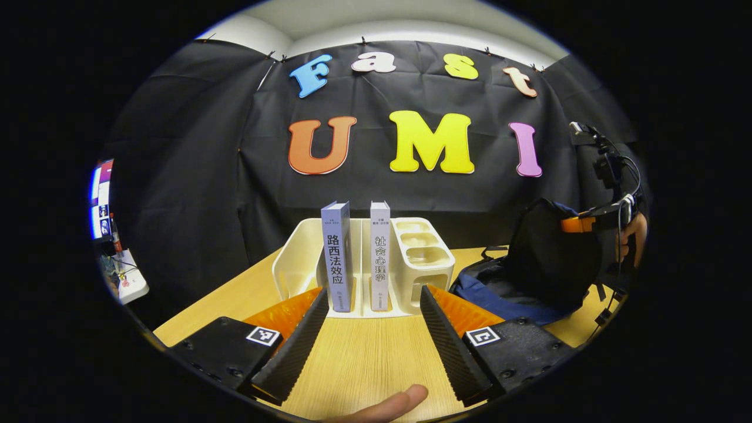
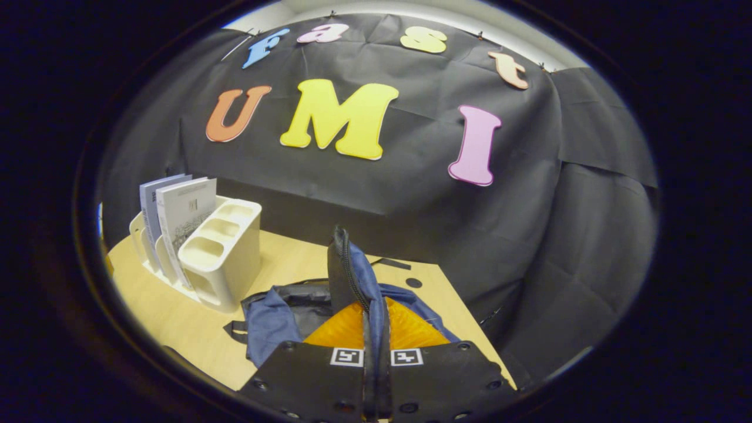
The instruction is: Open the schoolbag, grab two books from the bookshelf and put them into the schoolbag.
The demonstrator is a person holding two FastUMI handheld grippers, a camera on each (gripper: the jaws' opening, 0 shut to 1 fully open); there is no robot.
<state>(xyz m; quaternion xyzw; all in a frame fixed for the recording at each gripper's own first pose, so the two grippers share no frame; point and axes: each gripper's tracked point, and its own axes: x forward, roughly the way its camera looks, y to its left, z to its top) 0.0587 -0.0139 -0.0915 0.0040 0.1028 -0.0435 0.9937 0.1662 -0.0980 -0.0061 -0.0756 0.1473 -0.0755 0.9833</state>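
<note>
Left gripper [image 1: 373,329] nearest the lens: jaws wide apart, nothing between them, hovering over the table [image 1: 364,358] at its front edge, lined up on the books. A fingertip [image 1: 393,405] pokes in at the bottom.

Right gripper [image 2: 376,329]: jaws closed tight on the schoolbag's flap [image 2: 346,264], lifting it upright; zipper teeth run along the held edge.

Schoolbag [image 1: 529,276] sits at the table's right side, mouth held open. Bookshelf [image 1: 411,258] stands toward the back edge, just left of the bag.

Step in hand, as I read it: grab the first book. Keep the flap up so the mouth stays open. Centre the jaws on one spine only, close on the covers, lift straight up clear of the dividers.

Count: one schoolbag, one bookshelf, two books – left book [image 1: 338,252], right book [image 1: 380,252], upright in neighbouring slots, apart.
</note>
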